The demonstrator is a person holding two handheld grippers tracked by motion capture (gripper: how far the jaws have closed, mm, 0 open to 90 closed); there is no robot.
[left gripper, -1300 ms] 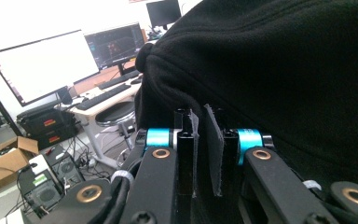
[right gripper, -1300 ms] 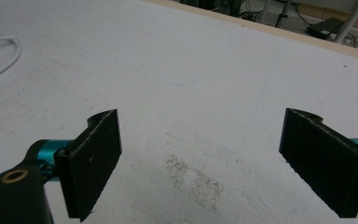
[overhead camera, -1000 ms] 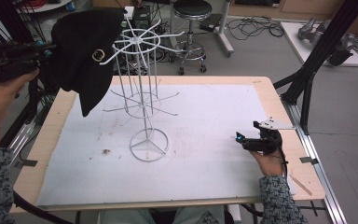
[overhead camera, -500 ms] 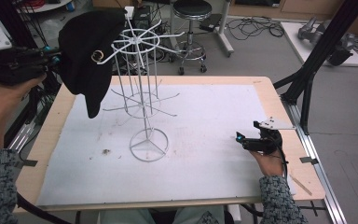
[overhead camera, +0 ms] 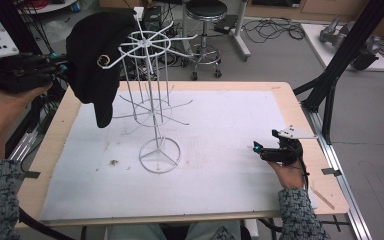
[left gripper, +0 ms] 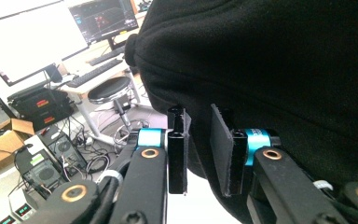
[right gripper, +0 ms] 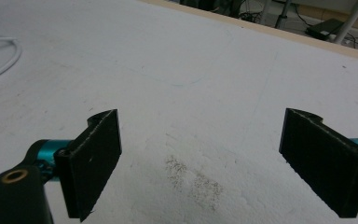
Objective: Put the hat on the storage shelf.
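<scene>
Hat (overhead camera: 97, 65) shifted onto rack (overhead camera: 152, 95) | left gripper (left gripper: 198, 140) clamping it | right gripper (right gripper: 200, 163) apart

Black cap (overhead camera: 97, 60) hangs off the top ring of the white wire rack (overhead camera: 152, 95), brim drooping, apparently pinched at its edge. Rack stands upright on the counter (overhead camera: 220, 145).

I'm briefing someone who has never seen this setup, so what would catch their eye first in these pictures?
First, the black hat held high at the table's far left, against the top ring of the white wire rack standing on the white mat. The left gripper has its jaws nearly closed on the hat's edge. Near the table's right edge, the right gripper rests low over the mat, jaws wide apart and empty.
</scene>
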